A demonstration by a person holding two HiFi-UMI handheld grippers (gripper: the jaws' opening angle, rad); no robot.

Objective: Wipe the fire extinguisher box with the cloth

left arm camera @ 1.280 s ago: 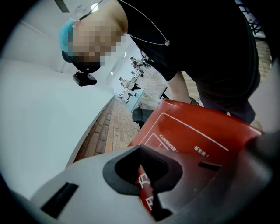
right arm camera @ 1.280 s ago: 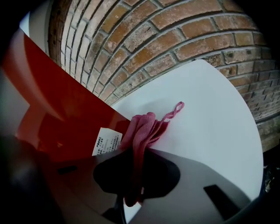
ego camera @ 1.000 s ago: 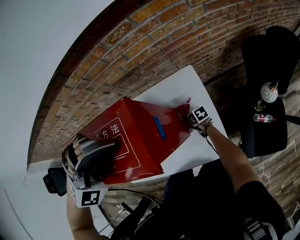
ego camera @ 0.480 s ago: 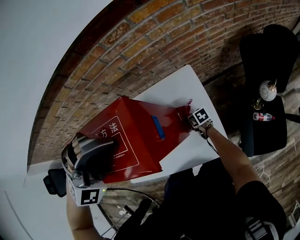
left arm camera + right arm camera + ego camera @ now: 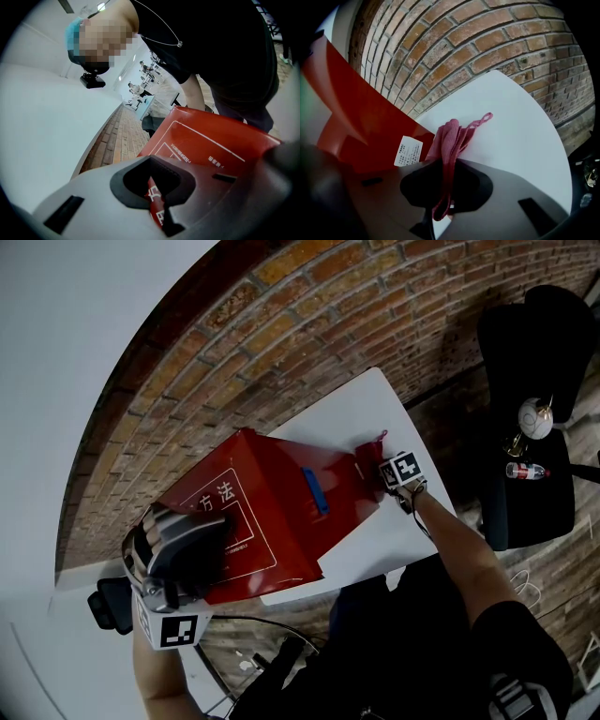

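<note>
A red fire extinguisher box (image 5: 272,512) lies tilted on a white table (image 5: 366,409); it has white printed characters and a blue handle (image 5: 315,491). My left gripper (image 5: 187,545) is shut on the box's near left edge (image 5: 157,199). My right gripper (image 5: 386,476) is shut on a pink cloth (image 5: 450,140), which it presses against the box's right end (image 5: 365,122) beside a white label (image 5: 408,151). The cloth's loop (image 5: 378,439) sticks out over the table.
A brick wall (image 5: 281,334) curves behind the table. To the right a black chair (image 5: 534,427) carries a bottle (image 5: 525,472) and a round white object (image 5: 536,418). The table's front edge (image 5: 375,568) runs close to the person's body.
The box and both grippers have shifted slightly; the right gripper with the cloth has moved a little up along the box's right end.
</note>
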